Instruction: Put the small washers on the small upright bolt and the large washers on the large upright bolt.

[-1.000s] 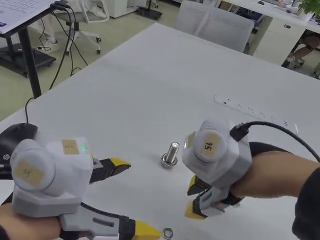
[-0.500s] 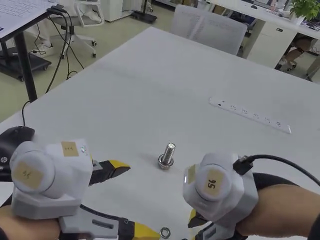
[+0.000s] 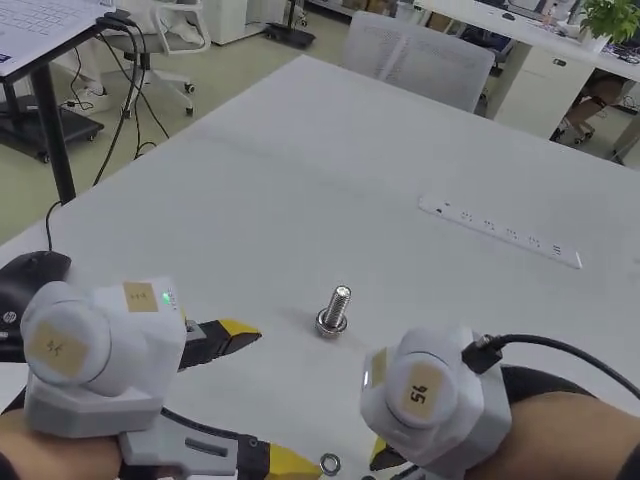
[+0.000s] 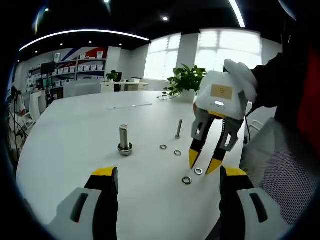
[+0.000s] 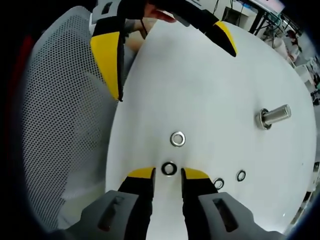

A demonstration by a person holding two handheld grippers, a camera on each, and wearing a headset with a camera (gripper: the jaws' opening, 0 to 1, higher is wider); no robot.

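Steel washer (image 5: 169, 168): flat on the white desk (image 3: 300, 180), well apart from the large bolt (image 5: 274, 116) on the person's side of it, in the mouth of the right gripper (image 5: 168, 176).
Right fingers (image 5: 142, 177): parted by a narrow gap, one yellow tip on either side of the washer, gripping nothing yet.
Left gripper (image 4: 168, 172): fingers spread wide and empty, hovering left of the large bolt in the head view.
Large bolt: upright, with what looks like one washer round its foot.
Small bolt (image 4: 179, 128): thin and upright, to the right of the large bolt in the left gripper view.
Other loose pieces: a second ring (image 5: 177, 138) lies just beside the targeted one, slightly nearer the large bolt. Two smaller rings (image 5: 218, 183) lie close by as well.
Step in hand: by the look of it, picking up this washer.
Doing it well: bring both tips down to the desk, centre the ring in the gap, and close slowly on its outer edge. A thin flat ring is likely to skid or flip.
Watch for: nudging the second ring.
Destination: it seems one of the bigger pair, so probably the large bolt. Carry it level and line its hole up over the thread's end.
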